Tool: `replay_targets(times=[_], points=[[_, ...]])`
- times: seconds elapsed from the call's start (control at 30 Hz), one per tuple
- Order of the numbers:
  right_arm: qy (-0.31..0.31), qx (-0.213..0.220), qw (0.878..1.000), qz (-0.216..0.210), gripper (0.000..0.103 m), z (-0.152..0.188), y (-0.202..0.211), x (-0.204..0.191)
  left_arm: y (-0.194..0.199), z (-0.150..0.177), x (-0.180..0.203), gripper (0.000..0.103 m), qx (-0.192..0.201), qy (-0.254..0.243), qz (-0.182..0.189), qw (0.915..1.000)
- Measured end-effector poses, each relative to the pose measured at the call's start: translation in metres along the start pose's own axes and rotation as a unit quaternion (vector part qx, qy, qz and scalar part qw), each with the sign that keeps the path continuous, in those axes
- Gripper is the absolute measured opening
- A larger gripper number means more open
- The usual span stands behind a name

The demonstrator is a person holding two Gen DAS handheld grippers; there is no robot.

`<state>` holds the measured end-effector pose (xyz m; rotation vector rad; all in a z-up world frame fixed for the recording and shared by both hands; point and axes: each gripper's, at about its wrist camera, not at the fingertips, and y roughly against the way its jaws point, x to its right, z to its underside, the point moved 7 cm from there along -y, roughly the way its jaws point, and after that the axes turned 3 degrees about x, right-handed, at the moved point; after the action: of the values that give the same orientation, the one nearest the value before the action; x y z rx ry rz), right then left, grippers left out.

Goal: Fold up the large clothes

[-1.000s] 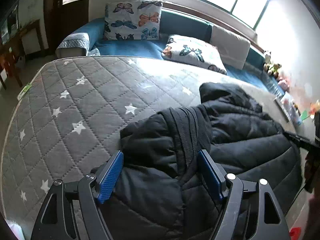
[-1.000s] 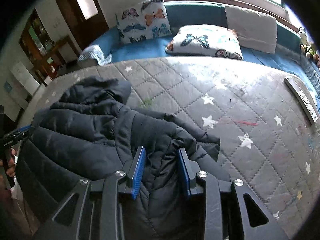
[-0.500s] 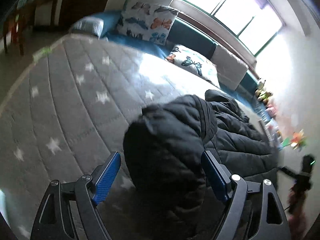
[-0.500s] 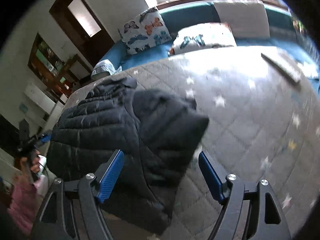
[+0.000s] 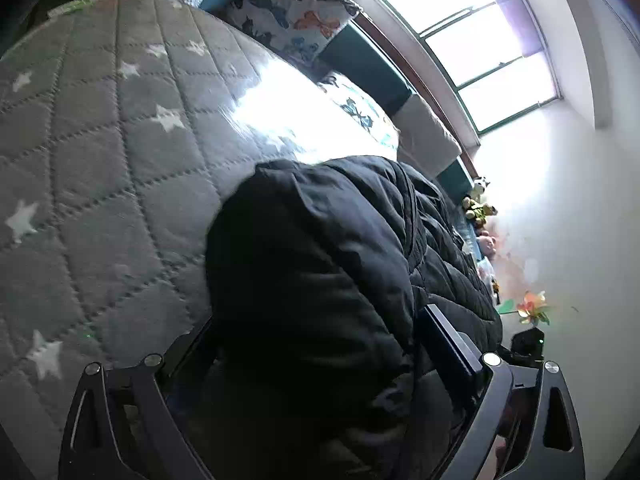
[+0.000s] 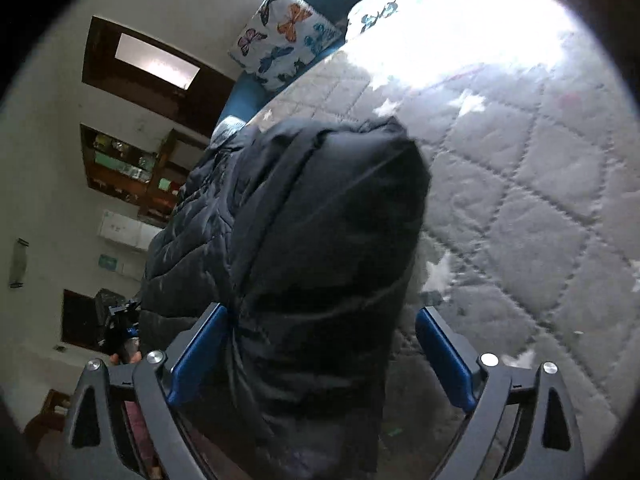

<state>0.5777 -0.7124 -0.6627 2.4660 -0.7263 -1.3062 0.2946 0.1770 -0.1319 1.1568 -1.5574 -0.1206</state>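
A black quilted puffer jacket (image 5: 320, 260) lies bunched on the grey star-patterned mattress (image 5: 100, 160). In the left wrist view my left gripper (image 5: 318, 320) is low at the jacket's near end, and its jaws are opening wide. A thick fold fills the gap and hides the left pad. In the right wrist view the jacket (image 6: 320, 220) bulges between the opening jaws of my right gripper (image 6: 322, 310). The left blue pad touches the cloth, and the right pad stands apart over the mattress (image 6: 520, 200).
Butterfly-print pillows (image 5: 304, 12) lean on a blue couch behind the mattress, under a bright window (image 5: 480, 40). Soft toys (image 5: 478, 204) sit by the far wall. Wooden shelves (image 6: 120, 168) and a dark doorway (image 6: 152, 68) are off to the left.
Both grippers have dropped low toward the mattress and rolled, tilting the views. Both pairs of jaws have spread much wider. The jacket's bulk now looms between them.
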Motion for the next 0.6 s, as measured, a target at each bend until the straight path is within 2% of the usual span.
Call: replay_targets(times=[0.23,0.37,0.43,0.6], points=[[0.031,-0.02,0.999,-0.011,0.103,-0.004,-0.013,-0.013,-0.012,-0.001,-0.004,0.103,-0.032,0.009,0.008,0.9994],[0.047,-0.039,0.998,0.006,0.103,-0.002,-0.013,-0.016,-0.022,-0.002,0.002,0.103,-0.05,0.003,0.013,0.9987],[0.05,-0.048,0.997,0.012,0.103,-0.002,-0.013,-0.016,-0.029,0.005,0.011,0.103,-0.077,0.007,0.036,0.9964],[0.064,-0.059,0.996,-0.002,0.103,0.001,-0.007,-0.021,-0.027,0.007,0.028,0.099,-0.083,-0.018,0.026,0.9961]])
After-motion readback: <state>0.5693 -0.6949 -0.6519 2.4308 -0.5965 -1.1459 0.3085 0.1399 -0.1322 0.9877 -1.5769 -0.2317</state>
